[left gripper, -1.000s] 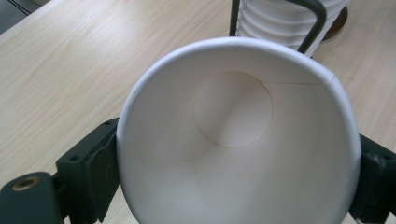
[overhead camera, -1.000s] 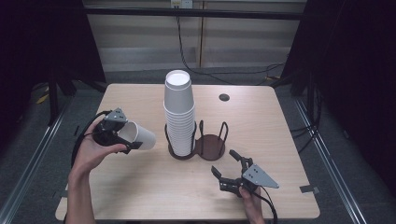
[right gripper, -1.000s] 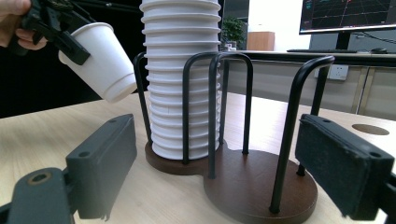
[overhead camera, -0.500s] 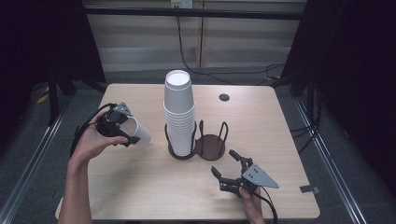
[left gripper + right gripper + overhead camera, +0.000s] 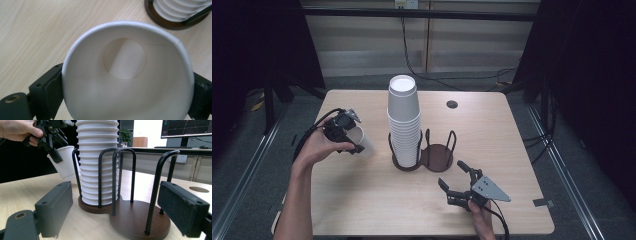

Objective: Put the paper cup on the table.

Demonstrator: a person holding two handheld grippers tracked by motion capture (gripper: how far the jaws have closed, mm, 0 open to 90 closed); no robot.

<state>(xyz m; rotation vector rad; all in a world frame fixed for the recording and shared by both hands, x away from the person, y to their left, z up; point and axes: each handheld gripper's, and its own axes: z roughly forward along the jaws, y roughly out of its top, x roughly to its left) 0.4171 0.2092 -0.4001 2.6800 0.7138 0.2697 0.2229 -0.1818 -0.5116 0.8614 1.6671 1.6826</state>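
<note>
Paper cup (image 5: 362, 144), white and empty, is held at the left of the wooden table (image 5: 362, 210), at about nine o'clock from the cup rack. It is grasped by the left gripper (image 5: 346, 134), which is carried by the person's left hand (image 5: 319, 147). In the left gripper view the white paper cup (image 5: 127, 75) is seen from its open mouth, with the round bottom far inside, and the two black jaws are pressed on its left and right walls near the rim. The jaws have just been opening a little, but the cup is between them and is touched by both pads. The cup is tilted and is kept above the table surface; whether its bottom touches the wood cannot be told.

At the middle of the table a tall stack of white paper cups (image 5: 404, 125) is standing upright in the left ring of a dark brown double cup rack with black wire posts (image 5: 437, 155). The right ring of the rack is empty. The held cup is near the stack, but apart from it.

At about five o'clock from the rack, the right gripper (image 5: 457, 182) is held low over the table by the right hand (image 5: 479, 220). Its jaws are spread wide and nothing is gripped; they are pointed toward the rack, and in the right gripper view the rack (image 5: 140, 220) is seen between them, farther off.

At about one o'clock from the stack a small dark round hole (image 5: 452, 104) is seen in the tabletop.
</note>
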